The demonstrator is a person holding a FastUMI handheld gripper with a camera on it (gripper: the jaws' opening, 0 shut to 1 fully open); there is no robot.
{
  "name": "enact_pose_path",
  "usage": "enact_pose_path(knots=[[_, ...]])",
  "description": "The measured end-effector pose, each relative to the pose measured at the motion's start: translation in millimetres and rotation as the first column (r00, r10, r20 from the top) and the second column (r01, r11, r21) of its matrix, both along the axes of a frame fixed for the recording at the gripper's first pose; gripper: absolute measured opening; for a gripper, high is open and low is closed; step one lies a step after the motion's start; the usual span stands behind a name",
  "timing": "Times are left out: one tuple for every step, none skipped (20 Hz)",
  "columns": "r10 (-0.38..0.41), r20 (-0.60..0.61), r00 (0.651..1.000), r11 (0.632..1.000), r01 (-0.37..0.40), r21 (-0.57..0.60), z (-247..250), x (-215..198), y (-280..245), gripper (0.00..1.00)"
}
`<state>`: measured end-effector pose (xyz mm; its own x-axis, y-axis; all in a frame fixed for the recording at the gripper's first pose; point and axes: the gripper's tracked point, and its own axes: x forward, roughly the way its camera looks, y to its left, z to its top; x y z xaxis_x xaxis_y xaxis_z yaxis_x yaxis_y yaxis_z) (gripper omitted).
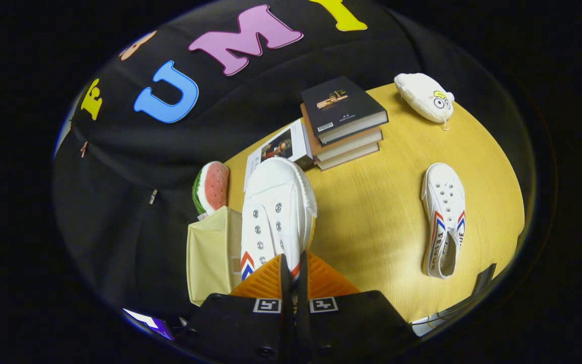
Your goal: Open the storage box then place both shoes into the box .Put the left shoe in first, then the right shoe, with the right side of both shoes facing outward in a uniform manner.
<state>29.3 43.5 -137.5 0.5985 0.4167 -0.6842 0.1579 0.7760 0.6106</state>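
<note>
Gripper view: tongs (293, 270) clenched on white canvas shoe (277, 212), toe pointing ahead, just right of cream fabric storage box (212, 255) at the worktop's (382, 217) edge.

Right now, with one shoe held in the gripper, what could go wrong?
1. The gripper pinches the held shoe only at its heel end, so it may swing or slip.
2. The storage box sits at the table edge; a push might tip it off.
</note>
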Motion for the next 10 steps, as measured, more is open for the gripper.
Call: enact_pose_path(knots=[[-0.017, 0.011, 1.0, 1.0, 0.016, 0.016, 14, -2, 1, 0.06], [-0.025, 0.019, 1.0, 0.999, 0.024, 0.031, 27, -6, 3, 0.06], [-0.033, 0.025, 0.999, 0.999, 0.032, 0.044, 38, -8, 6, 0.06], [-0.038, 0.028, 0.999, 0.998, 0.036, 0.054, 48, -12, 10, 0.06], [-0.037, 0.029, 0.999, 0.997, 0.036, 0.063, 57, -14, 16, 0.05], [-0.038, 0.032, 0.999, 0.997, 0.035, 0.075, 65, -15, 25, 0.05], [-0.033, 0.04, 0.999, 0.996, 0.029, 0.085, 72, -16, 35, 0.05], [-0.028, 0.045, 0.999, 0.995, 0.023, 0.095, 77, -16, 47, 0.05], [-0.016, 0.047, 0.999, 0.994, 0.011, 0.108, 80, -16, 61, 0.06], [0.002, 0.044, 0.999, 0.993, -0.007, 0.119, 81, -16, 77, 0.05]])
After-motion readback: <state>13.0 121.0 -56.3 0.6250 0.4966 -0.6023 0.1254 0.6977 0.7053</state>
